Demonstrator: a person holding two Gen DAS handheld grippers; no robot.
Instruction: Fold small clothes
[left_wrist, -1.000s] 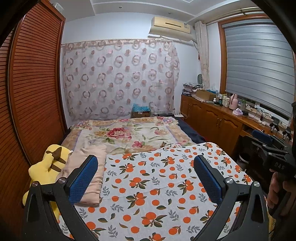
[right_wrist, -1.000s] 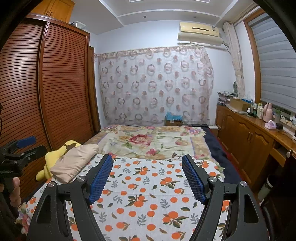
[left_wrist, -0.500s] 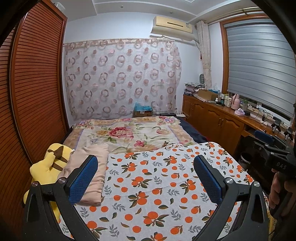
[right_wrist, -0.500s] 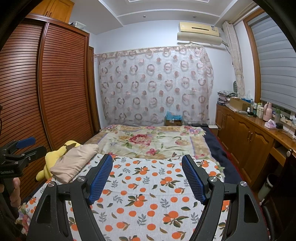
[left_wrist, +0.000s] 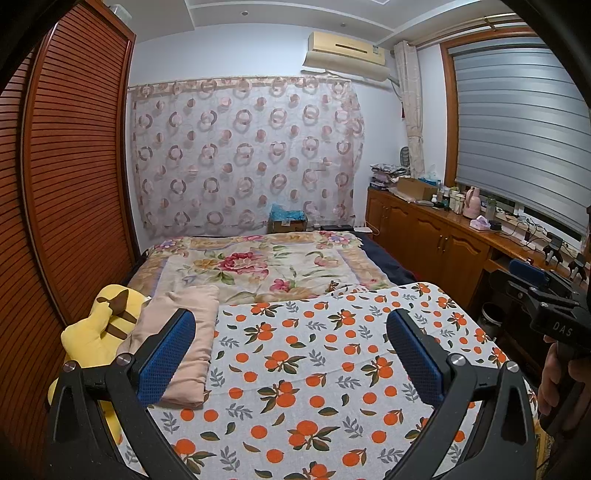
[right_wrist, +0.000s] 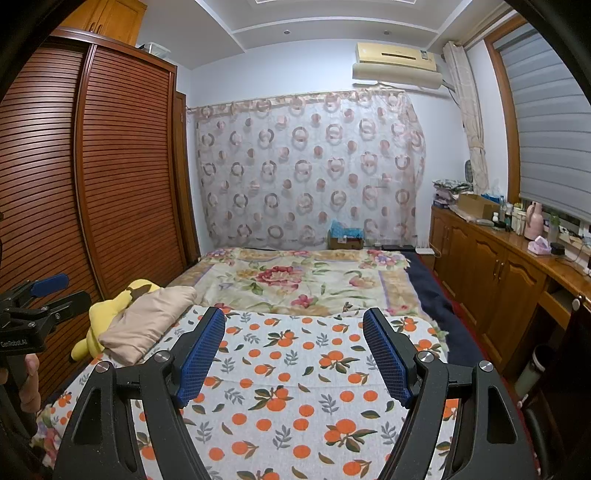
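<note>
Both grippers are held above the bed (left_wrist: 373, 266), over the orange-print sheet (left_wrist: 314, 369). The fingers of the left gripper (left_wrist: 291, 354) are spread wide, and nothing is held between them. The same is seen at the right gripper (right_wrist: 293, 354). A beige folded cloth (left_wrist: 184, 339) is lying at the left edge, touching a yellow plush toy (left_wrist: 99, 325). No unfolded small clothes can be seen, so it cannot be told how much folding is left.
</note>
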